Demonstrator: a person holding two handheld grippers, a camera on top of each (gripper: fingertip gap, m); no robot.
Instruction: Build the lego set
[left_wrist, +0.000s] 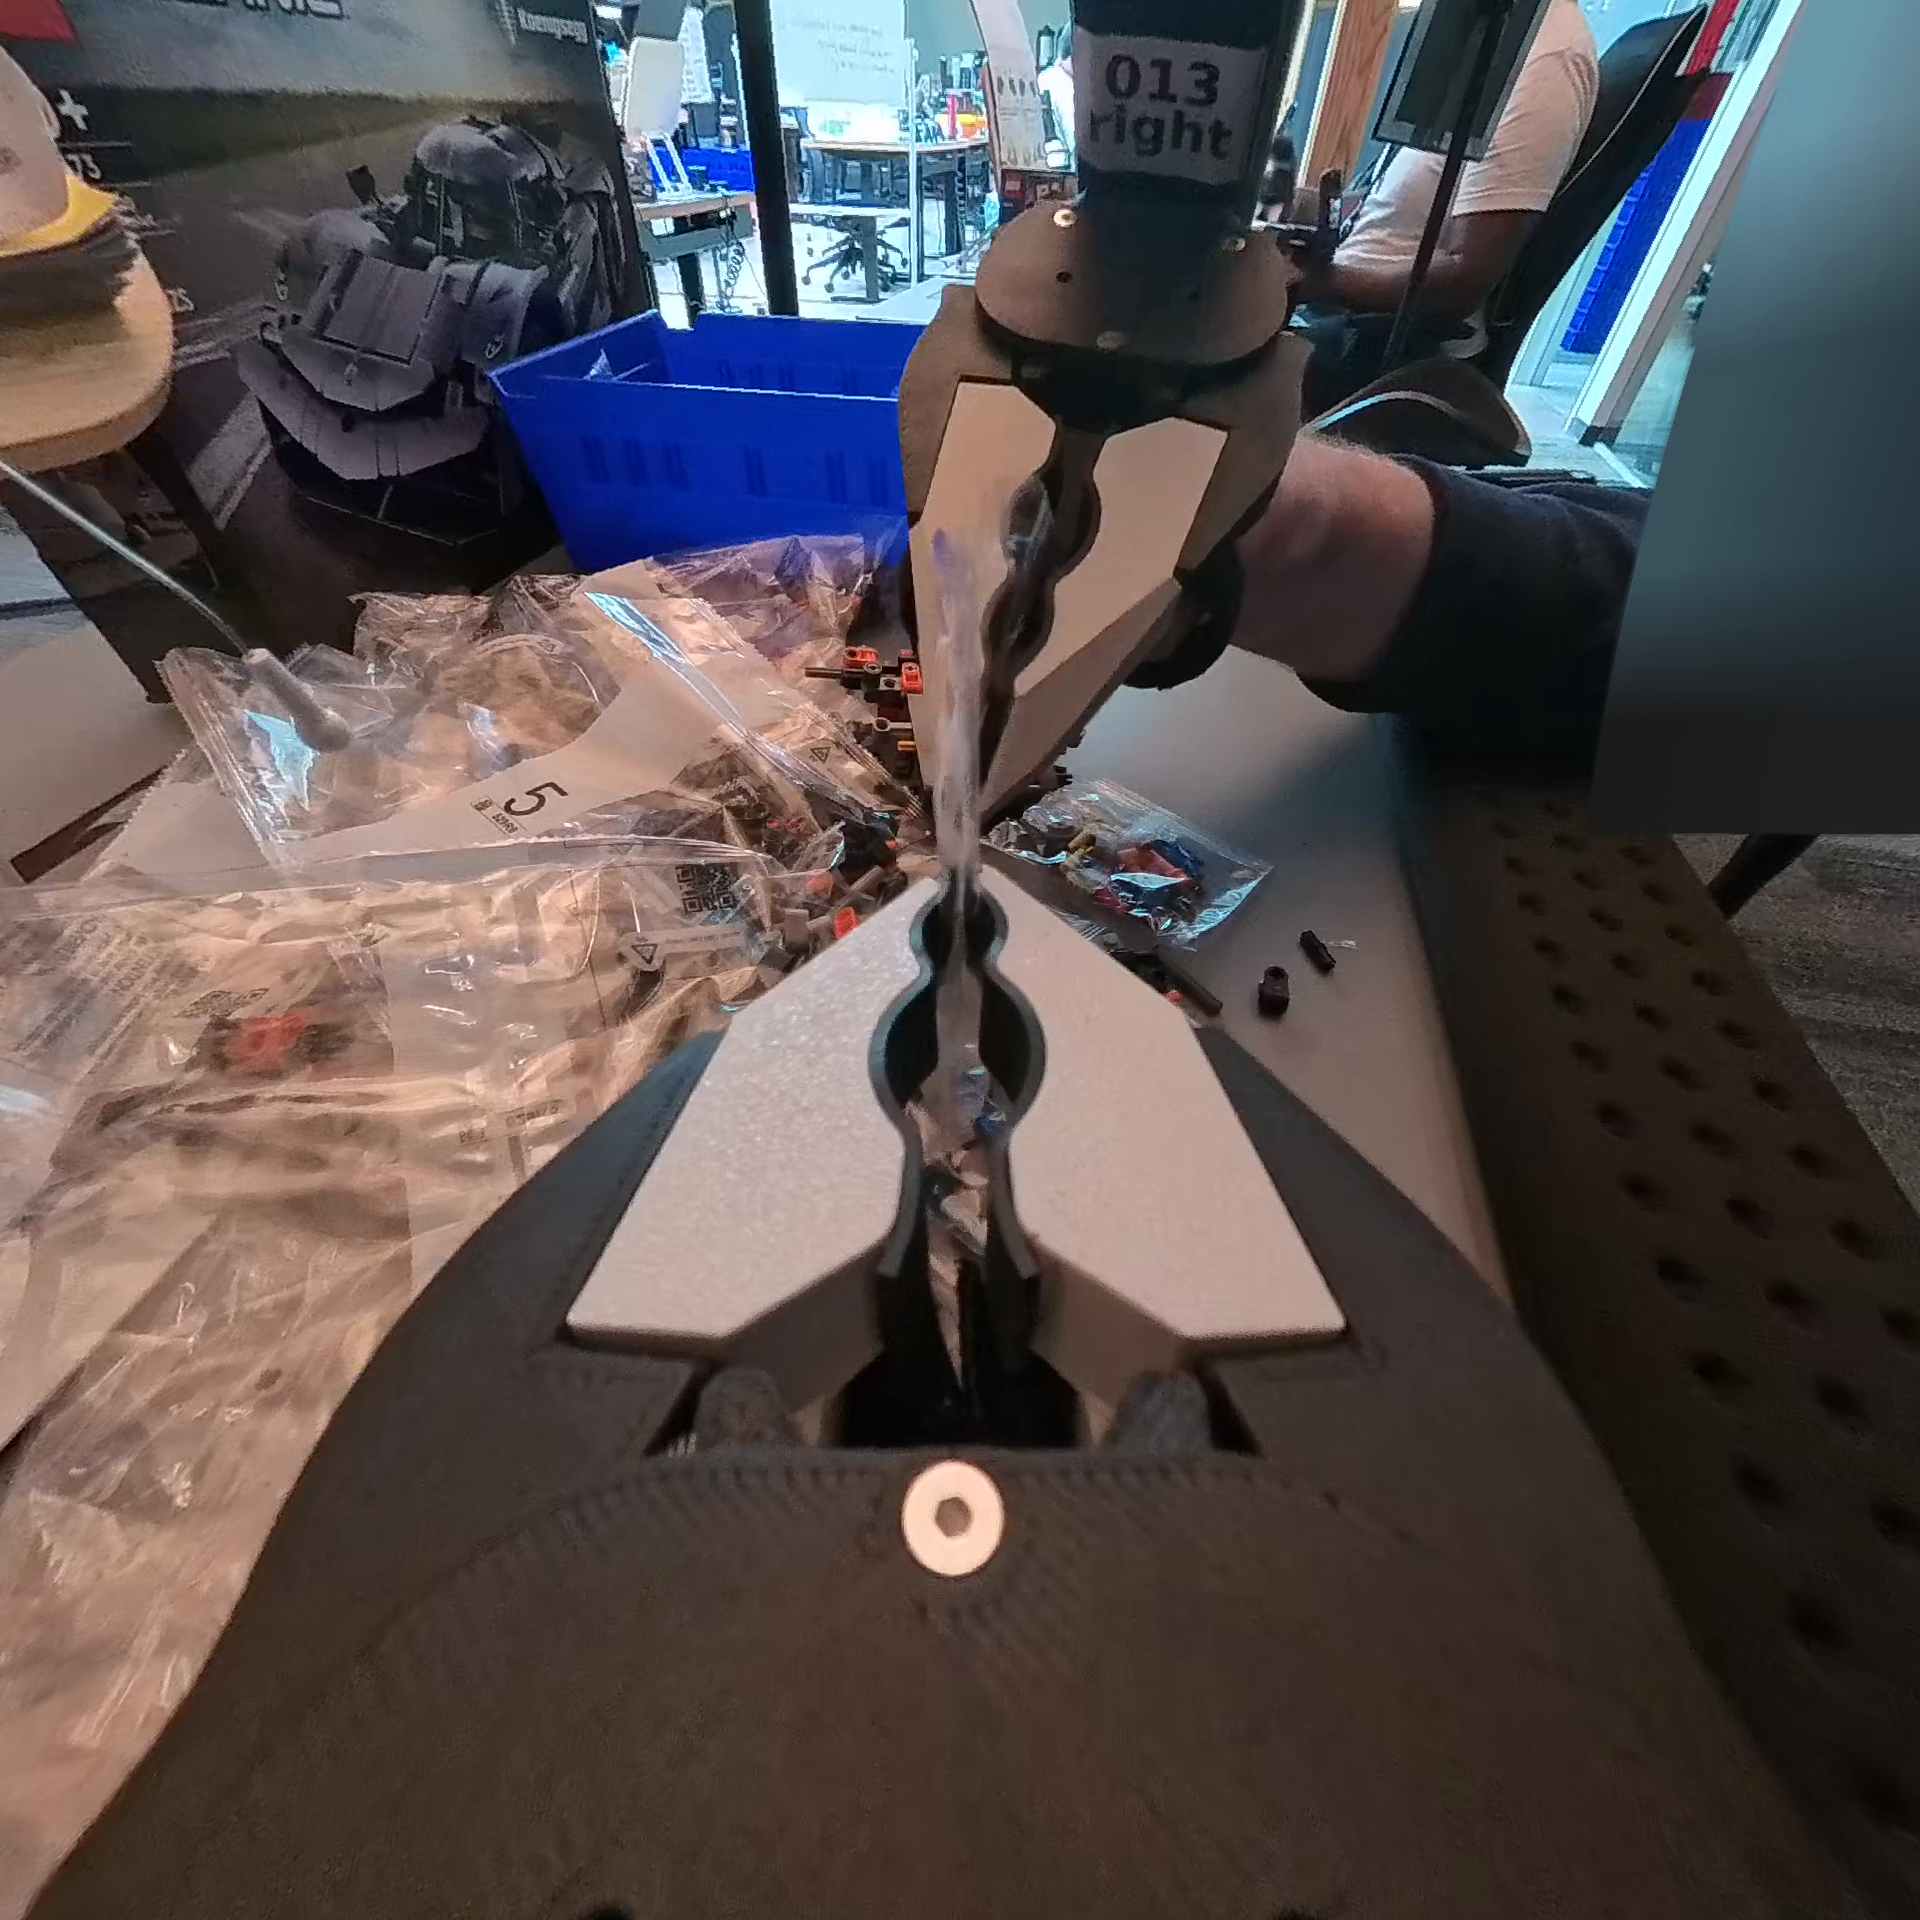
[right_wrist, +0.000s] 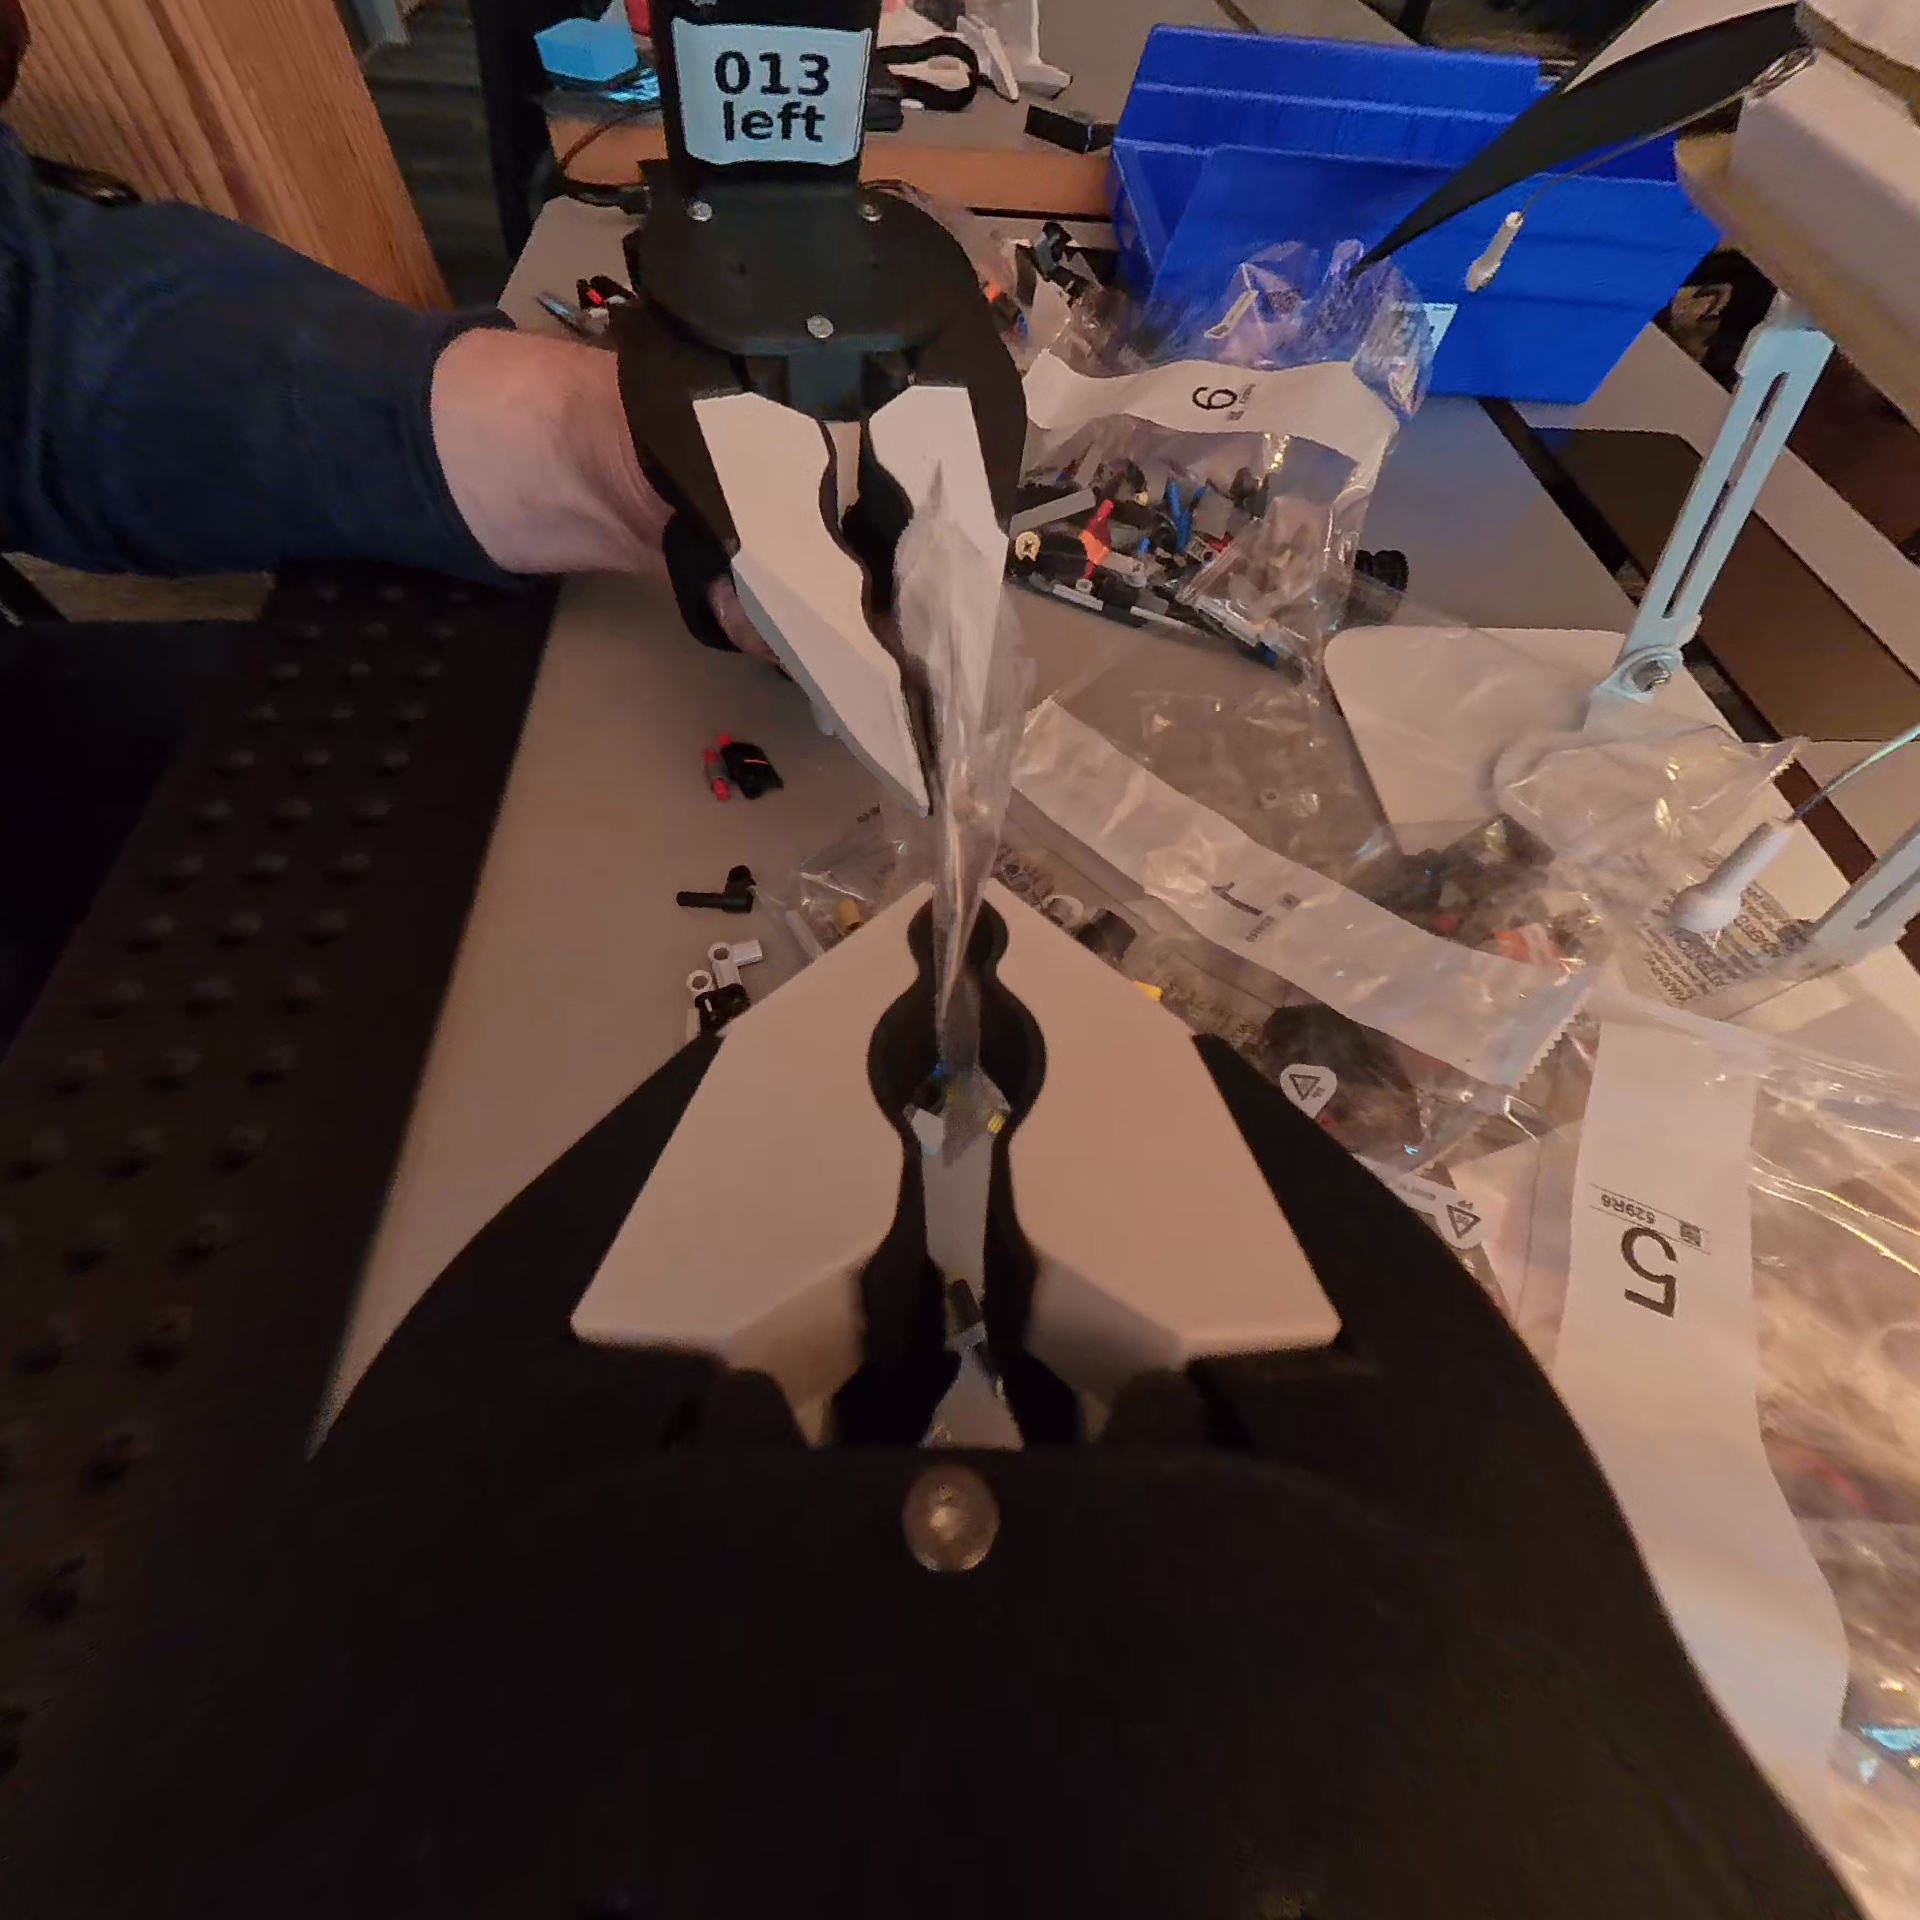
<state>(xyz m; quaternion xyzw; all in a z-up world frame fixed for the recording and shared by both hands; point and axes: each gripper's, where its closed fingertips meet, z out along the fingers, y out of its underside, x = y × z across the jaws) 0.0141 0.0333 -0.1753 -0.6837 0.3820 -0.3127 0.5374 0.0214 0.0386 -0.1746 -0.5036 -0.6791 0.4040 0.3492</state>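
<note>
A small clear plastic bag (left_wrist: 961, 717) of lego parts is stretched upright between my two grippers, above the grey table (left_wrist: 1330, 831). My left gripper (left_wrist: 961, 894) is shut on its near edge, and a few small parts show between its pads. My right gripper (left_wrist: 971, 810) faces it tip to tip, shut on the other edge. In the right wrist view the same bag (right_wrist: 956, 623) runs from my right gripper (right_wrist: 956, 909) up into the left gripper (right_wrist: 930, 800). A hand in a dark sleeve holds each gripper.
Several clear bags of parts with white label strips (left_wrist: 520, 810) cover the table's left side. A blue bin (left_wrist: 707, 457) and the set's box (left_wrist: 364, 260) stand behind. A small bag of coloured parts (left_wrist: 1132, 873) and loose black pieces (left_wrist: 1294, 971) lie near a black perforated mat (left_wrist: 1662, 1143). Only a small space, under 4 cm, lies between the two pairs of fingers.
</note>
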